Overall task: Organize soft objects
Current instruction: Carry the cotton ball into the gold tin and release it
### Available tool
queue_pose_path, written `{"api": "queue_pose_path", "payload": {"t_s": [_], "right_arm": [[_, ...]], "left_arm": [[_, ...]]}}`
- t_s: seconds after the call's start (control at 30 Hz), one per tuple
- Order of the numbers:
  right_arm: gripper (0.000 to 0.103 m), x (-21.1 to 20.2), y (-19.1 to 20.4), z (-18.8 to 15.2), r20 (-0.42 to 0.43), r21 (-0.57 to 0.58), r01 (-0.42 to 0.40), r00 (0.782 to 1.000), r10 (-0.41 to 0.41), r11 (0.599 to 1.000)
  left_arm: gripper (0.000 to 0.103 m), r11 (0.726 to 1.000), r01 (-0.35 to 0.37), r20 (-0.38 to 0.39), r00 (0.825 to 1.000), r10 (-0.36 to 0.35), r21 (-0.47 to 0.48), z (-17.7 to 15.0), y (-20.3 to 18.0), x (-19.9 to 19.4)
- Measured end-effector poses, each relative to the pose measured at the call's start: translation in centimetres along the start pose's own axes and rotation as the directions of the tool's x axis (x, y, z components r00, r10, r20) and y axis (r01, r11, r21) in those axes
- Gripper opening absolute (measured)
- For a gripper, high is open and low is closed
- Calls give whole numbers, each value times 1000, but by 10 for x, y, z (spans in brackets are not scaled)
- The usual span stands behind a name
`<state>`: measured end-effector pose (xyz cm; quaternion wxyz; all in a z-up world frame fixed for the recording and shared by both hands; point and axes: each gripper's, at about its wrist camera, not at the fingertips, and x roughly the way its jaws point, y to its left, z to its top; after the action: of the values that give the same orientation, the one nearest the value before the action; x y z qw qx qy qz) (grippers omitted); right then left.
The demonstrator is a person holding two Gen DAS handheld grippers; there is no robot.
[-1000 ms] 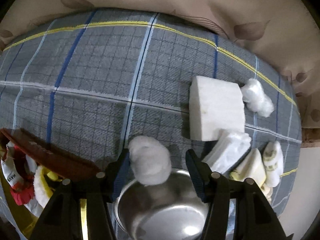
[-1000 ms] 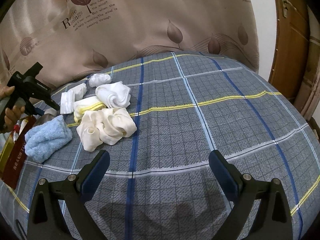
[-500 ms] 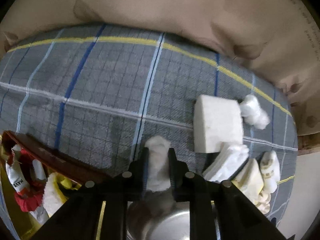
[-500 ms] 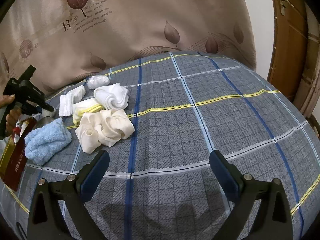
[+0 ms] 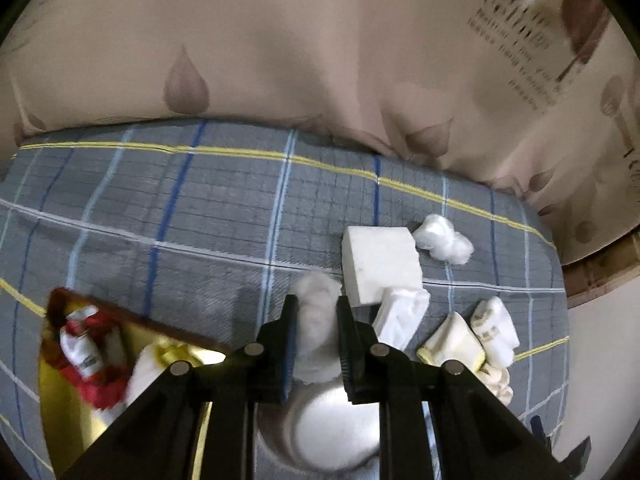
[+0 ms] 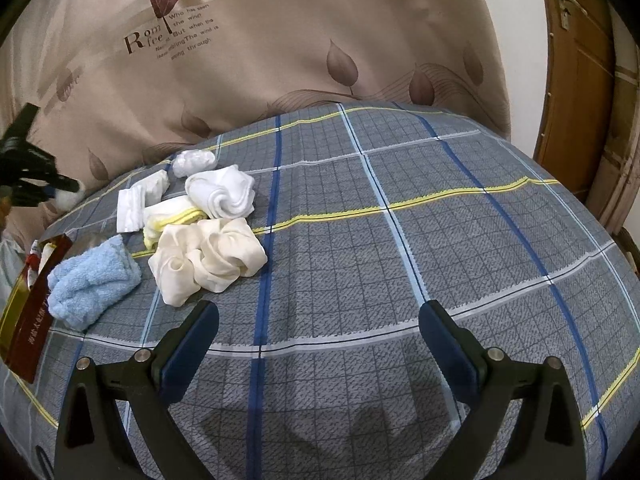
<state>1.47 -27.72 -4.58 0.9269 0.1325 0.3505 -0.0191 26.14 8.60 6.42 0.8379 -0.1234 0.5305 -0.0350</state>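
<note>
At the far left, a red-and-gold box (image 5: 120, 364) lay on the grey plaid bedsheet (image 6: 360, 240). The left gripper (image 5: 317, 320) pinched a fluffy white cotton ball (image 5: 318, 320), held above a round steel bowl (image 5: 332, 432). A white foam block (image 5: 380, 264) sat beside. The right gripper (image 6: 318, 328) hovered, jaws spread, empty.

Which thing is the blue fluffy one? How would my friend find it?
Start at the grey checked bedspread and look to the heap of soft things near its left edge. Nearest the dark red box lies the folded blue towel, just left of the cream scrunchie. It is the only blue, fuzzy piece; its neighbours are all white or cream.
</note>
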Motion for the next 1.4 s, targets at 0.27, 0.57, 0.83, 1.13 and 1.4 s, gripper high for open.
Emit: {"api": "queue_pose_path", "payload": {"t_s": [0.27, 0.57, 0.83, 1.13, 1.4], "right_arm": [[100, 2, 0, 0, -12, -5, 2, 1000, -2, 1000], [101, 6, 4, 0, -38, -18, 35, 999, -36, 999], [101, 11, 6, -1, -62, -32, 73, 995, -75, 997], [101, 15, 10, -1, -86, -55, 110, 990, -114, 992], [102, 6, 11, -6, -67, -42, 149, 986, -152, 988]], "left_arm": [[18, 1000, -14, 58, 998, 15, -16, -46, 28, -42], [18, 995, 1, 64, 998, 5, -101, -99, 93, -73], [19, 988, 9, 64, 998, 1, -151, -127, 133, -83], [19, 988, -76, 68, 994, 86, -132, -142, 163, -74], [19, 991, -117, 73, 990, 122, -70, -133, 171, -46]]}}
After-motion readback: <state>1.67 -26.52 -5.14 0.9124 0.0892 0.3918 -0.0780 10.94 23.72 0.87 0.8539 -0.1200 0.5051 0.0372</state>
